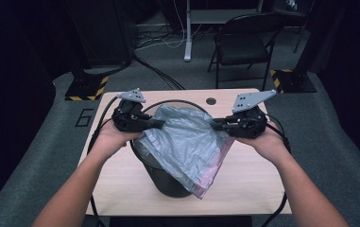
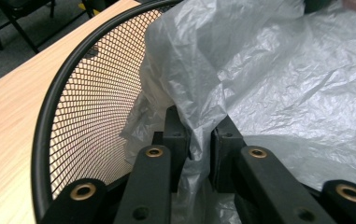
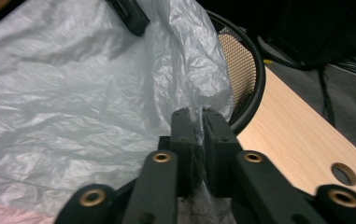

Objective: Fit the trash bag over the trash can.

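A crinkled translucent grey plastic bag (image 1: 184, 142) is stretched over a black mesh wastebasket (image 1: 168, 182) that stands mid-table. My left gripper (image 1: 161, 124) is shut on the bag's left edge, above the basket's rim. My right gripper (image 1: 214, 124) is shut on the bag's right edge. In the left gripper view the bag (image 2: 278, 79) is pinched between the jaws beside the mesh wall (image 2: 96, 107). The right gripper view has the bag (image 3: 73, 102) bunched in the jaws, with the basket rim (image 3: 255, 70) behind. The bag's near corner hangs over the basket's front.
The wooden table (image 1: 121, 184) has a round cable hole (image 1: 210, 100) at its far edge. A black folding chair (image 1: 246, 45) stands beyond the table on grey carpet. Yellow-striped stand bases (image 1: 87, 87) sit at both far corners. Cables trail off the table's left and right sides.
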The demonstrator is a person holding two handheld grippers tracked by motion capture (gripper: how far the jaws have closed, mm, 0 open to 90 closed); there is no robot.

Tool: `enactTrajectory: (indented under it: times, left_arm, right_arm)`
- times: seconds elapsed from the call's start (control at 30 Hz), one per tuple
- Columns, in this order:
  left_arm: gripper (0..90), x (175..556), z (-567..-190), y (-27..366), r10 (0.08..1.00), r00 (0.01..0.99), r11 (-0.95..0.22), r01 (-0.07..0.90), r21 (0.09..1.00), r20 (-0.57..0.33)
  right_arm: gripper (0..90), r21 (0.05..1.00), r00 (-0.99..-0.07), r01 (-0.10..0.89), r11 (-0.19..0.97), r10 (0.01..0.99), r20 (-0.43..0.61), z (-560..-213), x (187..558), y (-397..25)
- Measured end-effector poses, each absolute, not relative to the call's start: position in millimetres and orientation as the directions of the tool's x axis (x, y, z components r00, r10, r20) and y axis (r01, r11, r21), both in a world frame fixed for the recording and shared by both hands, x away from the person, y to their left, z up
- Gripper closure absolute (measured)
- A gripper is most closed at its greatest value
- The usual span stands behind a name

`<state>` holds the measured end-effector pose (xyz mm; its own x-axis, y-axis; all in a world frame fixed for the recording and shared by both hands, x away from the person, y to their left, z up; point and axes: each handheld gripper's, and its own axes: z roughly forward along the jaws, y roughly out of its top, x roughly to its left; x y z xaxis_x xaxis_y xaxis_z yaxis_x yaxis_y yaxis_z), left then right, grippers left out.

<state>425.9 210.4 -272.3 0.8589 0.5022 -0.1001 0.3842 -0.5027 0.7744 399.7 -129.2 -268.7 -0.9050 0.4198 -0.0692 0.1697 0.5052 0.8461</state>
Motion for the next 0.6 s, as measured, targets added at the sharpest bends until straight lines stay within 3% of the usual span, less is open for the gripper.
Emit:
enactTrajectory:
  times: [0.23,0.4,0.6]
  left_arm:
    - [55.6,424.2,-263.7,216.4,0.525,0.845,-0.465,0.38,0.8,-0.096]
    - [51.0,410.5,-241.4,232.3,0.535,0.841,-0.421,0.355,0.835,-0.088]
    - [51.2,396.4,-250.7,217.4,0.452,0.887,-0.471,0.331,0.817,-0.099]
  right_arm:
    - [87.2,0.851,-0.912,0.179,0.494,0.408,-0.045,-266.7,400.4,-136.7]
    - [87.3,0.845,-0.913,0.18,0.503,0.406,-0.047,-266.7,399.3,-135.7]
    - [87.3,0.852,-0.912,0.188,0.488,0.408,-0.033,-266.1,401.2,-130.7]
